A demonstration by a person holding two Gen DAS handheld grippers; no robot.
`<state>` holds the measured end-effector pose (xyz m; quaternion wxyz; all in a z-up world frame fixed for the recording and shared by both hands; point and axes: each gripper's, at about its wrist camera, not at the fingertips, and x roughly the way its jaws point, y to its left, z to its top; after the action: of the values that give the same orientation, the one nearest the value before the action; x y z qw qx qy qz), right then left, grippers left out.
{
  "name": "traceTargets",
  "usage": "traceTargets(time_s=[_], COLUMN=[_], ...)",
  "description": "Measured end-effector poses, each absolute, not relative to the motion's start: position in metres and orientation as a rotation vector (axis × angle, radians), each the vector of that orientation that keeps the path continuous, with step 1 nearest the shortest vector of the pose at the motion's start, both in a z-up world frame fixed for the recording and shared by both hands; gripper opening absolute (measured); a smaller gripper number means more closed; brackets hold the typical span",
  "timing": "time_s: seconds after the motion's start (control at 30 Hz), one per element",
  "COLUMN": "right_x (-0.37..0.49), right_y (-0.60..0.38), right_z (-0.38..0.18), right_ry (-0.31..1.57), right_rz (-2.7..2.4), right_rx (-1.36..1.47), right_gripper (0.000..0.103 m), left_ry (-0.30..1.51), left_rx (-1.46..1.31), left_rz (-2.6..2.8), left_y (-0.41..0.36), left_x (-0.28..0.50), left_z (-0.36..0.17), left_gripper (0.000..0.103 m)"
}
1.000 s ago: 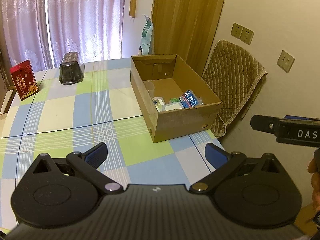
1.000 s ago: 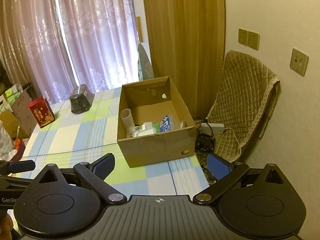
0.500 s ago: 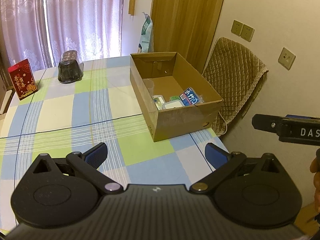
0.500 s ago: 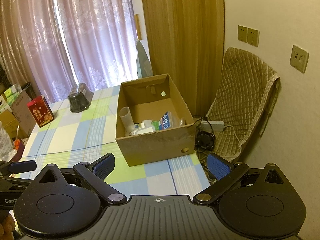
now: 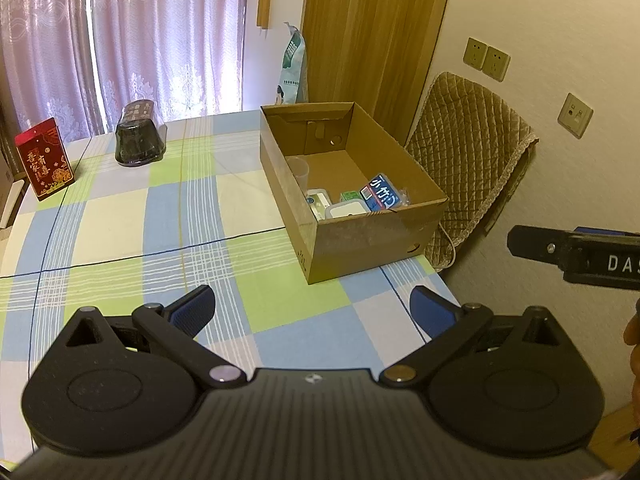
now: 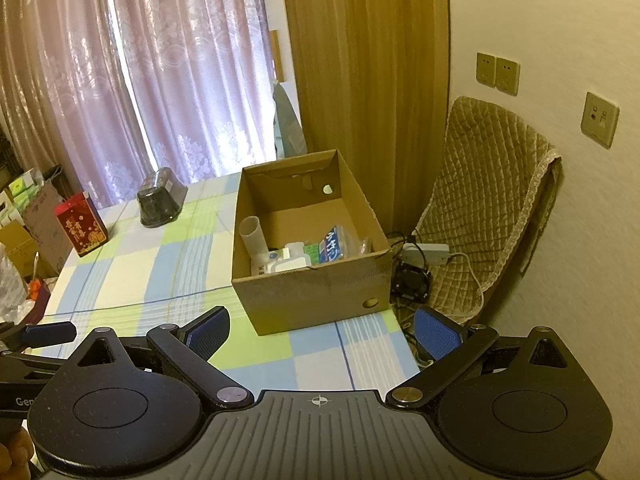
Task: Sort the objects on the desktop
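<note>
right gripper (image 6: 322, 330) wide apart, empty, cardboard box (image 6: 316, 292) w/ items on checked table (image 6: 120, 276)

Open cardboard box (image 5: 372, 240) at counter's right edge, holding a cup (image 5: 298, 170), blue packet (image 5: 380, 198), white containers (image 5: 346, 211).
</note>
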<state>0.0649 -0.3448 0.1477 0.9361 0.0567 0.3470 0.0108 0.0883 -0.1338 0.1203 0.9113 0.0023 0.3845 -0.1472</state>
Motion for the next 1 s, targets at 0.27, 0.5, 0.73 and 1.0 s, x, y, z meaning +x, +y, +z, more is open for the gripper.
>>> traceTargets(time_s=[0.27,0.5,0.73,1.0], right_x=[0.0659,0.0637,0.0617,0.0569], right_y=[-0.3455,-0.3457,-0.3458,-0.3426], right_z=[0.1481,0.1504,0.1509,0.1505], right_ry=[0.709,0.705,0.704,0.702], right_rz=[0.022,0.022,0.015,0.013], right_rx=[0.117,0.113,0.108,0.106], right_gripper=[0.101,0.101,0.101,0.101], left_ry=[0.79,0.787,0.793,0.789], left_rx=[0.014,0.019,0.025,0.026], left_rz=[-0.307,-0.304,-0.301,-0.302], left_y=[-0.1359,-0.1363,-0.1361,-0.1361], left_x=[0.0887,0.0879,0.0859,0.0857], left_z=[0.1221,0.1244,0.1227,0.1236], left_gripper=[0.102,0.102,0.102,0.102])
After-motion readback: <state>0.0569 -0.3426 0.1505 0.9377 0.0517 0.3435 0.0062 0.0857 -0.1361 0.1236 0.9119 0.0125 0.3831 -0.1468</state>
